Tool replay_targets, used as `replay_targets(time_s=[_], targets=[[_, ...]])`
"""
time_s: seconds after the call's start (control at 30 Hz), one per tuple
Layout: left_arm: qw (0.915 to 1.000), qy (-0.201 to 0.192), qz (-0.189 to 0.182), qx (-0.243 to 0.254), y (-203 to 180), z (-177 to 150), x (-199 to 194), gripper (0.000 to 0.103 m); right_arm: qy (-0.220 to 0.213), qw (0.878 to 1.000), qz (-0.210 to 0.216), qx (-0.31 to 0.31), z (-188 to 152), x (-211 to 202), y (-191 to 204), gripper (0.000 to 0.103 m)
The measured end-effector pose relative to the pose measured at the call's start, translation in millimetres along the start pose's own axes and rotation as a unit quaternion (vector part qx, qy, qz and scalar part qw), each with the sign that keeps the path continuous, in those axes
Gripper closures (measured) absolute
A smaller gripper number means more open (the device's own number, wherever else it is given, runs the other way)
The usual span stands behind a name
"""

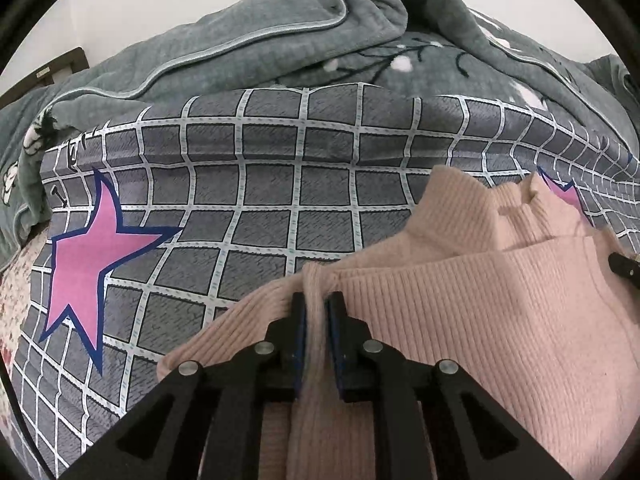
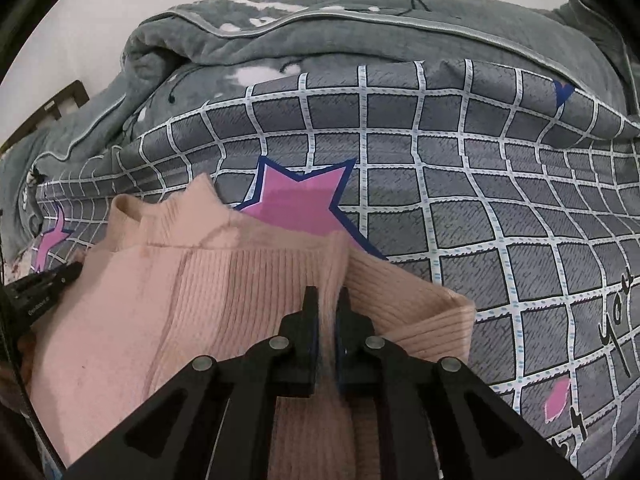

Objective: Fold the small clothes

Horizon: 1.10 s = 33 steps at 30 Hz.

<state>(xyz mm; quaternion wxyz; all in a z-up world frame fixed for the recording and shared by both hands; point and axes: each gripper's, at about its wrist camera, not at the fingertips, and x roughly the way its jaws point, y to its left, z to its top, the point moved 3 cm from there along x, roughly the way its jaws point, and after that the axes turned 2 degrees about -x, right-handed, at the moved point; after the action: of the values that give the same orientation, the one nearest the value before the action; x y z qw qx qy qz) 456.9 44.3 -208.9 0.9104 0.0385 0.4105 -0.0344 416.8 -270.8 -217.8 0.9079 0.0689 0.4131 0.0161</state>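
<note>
Pink ribbed knitwear, a small sweater (image 1: 500, 320) with a stand-up collar, is seen lying on a bed, spread over a grey bedsheet (image 1: 280, 184) printed with a white grid. Its collar is turned toward the far side of the bed, and its body runs back toward both cameras. In the left wrist view a vertical ridge of the knit is pinched between the two fingers of the left gripper (image 1: 317, 300), whose jaws are closed on that fold near the garment's left edge. In the right wrist view the right gripper (image 2: 326, 294) is likewise closed on a raised fold of the sweater (image 2: 200, 300), close to its right edge, where a sleeve or side panel is seen lying flat just beyond the fingers. Each gripper is caught at the margin of the other's view: a dark tip of the right one at the right edge of the left wrist view, and the left one at the left edge of the right wrist view, against the garment's side.

Pink stars outlined in dark blue are printed on the sheet; one large star (image 1: 92, 256) lies well to the left of the sweater, and another star (image 2: 300, 196) is partly covered by the sweater's shoulder. Dark handwritten lettering is printed on the sheet at the right. Beyond the sheet a grey quilted blanket (image 1: 280, 32) with pale piping is heaped along the far side, against a pale wall.
</note>
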Motion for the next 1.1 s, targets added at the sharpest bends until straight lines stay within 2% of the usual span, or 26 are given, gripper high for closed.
replay_targets(time_s=[1.1], targets=[[1.0,-0.002,0.003,0.003,-5.5,-1.5,-2.5,0.09,0.003,1.0,0.002,0.002,-1.7,-1.4,-2.6,0.094]])
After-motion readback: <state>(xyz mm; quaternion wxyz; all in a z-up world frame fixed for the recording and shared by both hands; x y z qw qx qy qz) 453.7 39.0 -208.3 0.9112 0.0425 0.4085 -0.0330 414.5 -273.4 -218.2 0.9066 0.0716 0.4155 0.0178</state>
